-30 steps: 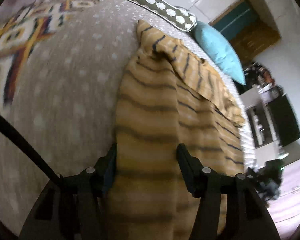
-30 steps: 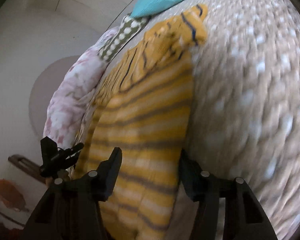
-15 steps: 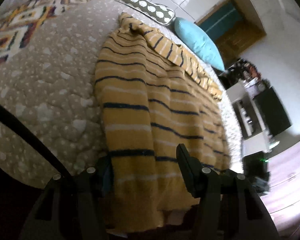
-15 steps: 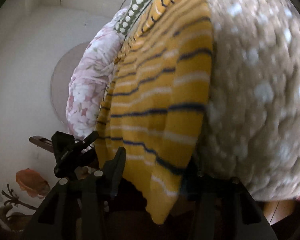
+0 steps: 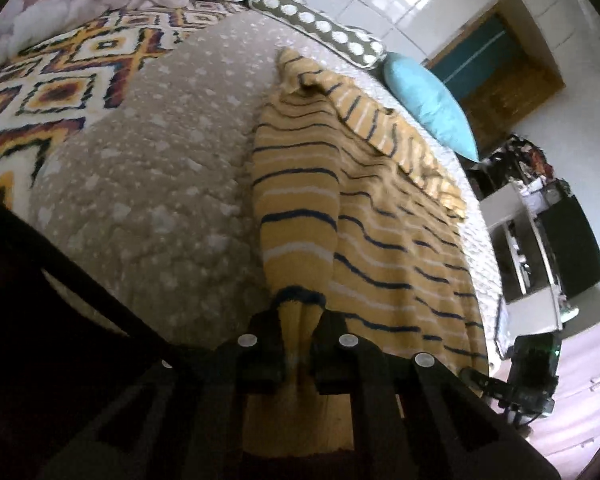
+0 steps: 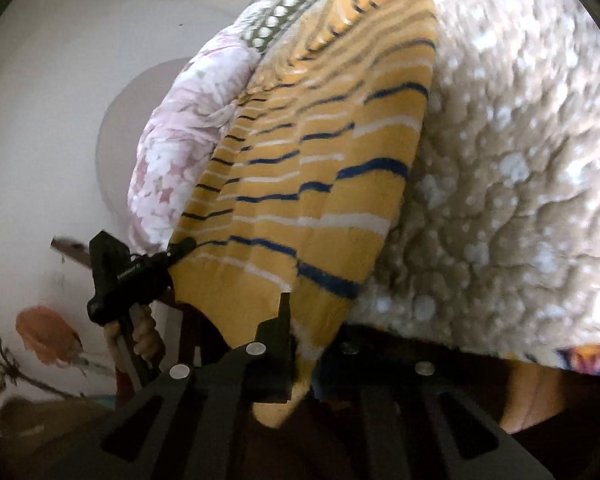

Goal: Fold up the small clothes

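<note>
A yellow sweater (image 5: 372, 208) with navy and white stripes lies spread on the bed, its hem at the near edge; it also shows in the right wrist view (image 6: 320, 184). My left gripper (image 5: 300, 340) is shut on the hem at the sweater's left corner, pinching a gathered fold. My right gripper (image 6: 304, 344) is shut on the hem at the right corner, which hangs a little over the bed edge. The left gripper also shows in the right wrist view (image 6: 140, 268), held by a hand at the hem's other corner.
The bed has a beige spotted quilt (image 5: 148, 184). A patterned blanket (image 5: 48, 92) lies at left, a floral duvet (image 6: 184, 136) at the head. A dotted pillow (image 5: 320, 28) and a turquoise pillow (image 5: 432, 104) lie beyond the sweater. Shelves (image 5: 532, 232) stand right of the bed.
Both grippers were open over the sweater's lower part, drew back to the hem at the bed edge, and have now shut on its two corners.
</note>
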`<state>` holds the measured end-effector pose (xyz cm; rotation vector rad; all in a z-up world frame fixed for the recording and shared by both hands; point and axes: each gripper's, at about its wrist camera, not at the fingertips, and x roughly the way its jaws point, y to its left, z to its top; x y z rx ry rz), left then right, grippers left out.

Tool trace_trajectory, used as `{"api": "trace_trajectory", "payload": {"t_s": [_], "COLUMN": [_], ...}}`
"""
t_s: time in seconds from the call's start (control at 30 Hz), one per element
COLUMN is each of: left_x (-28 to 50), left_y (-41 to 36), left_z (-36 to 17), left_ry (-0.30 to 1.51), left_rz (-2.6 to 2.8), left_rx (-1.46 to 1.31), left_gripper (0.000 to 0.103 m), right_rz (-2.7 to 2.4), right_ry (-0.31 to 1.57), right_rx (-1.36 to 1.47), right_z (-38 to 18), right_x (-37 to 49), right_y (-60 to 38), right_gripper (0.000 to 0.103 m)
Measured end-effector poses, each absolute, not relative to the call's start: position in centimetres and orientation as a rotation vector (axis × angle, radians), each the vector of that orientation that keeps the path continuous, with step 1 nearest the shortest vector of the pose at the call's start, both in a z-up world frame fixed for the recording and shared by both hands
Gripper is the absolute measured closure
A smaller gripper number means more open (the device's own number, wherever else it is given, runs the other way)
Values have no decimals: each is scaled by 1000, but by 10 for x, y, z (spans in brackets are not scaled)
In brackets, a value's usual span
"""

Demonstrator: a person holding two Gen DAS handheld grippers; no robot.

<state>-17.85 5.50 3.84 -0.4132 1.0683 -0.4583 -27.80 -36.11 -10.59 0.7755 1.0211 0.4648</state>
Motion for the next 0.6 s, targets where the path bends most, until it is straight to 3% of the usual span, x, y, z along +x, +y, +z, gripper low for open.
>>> {"api": "trace_trajectory", "payload": {"t_s": [0.3,0.6], "left_x": [-169,-8], "left_y": [38,-14], "left_z": [51,97], "left_ry": [1056,945], "left_rz": [-475,-456], "left_rx": [-344,-378], "left_gripper": [94,94], "right_rz": [494,368], "right_ry": [976,711], "right_rx": [763,758], "right_z": [-91,-21], "right_x": [-283,-158], "right_y": [-368,-418], "right_gripper": [96,96]}}
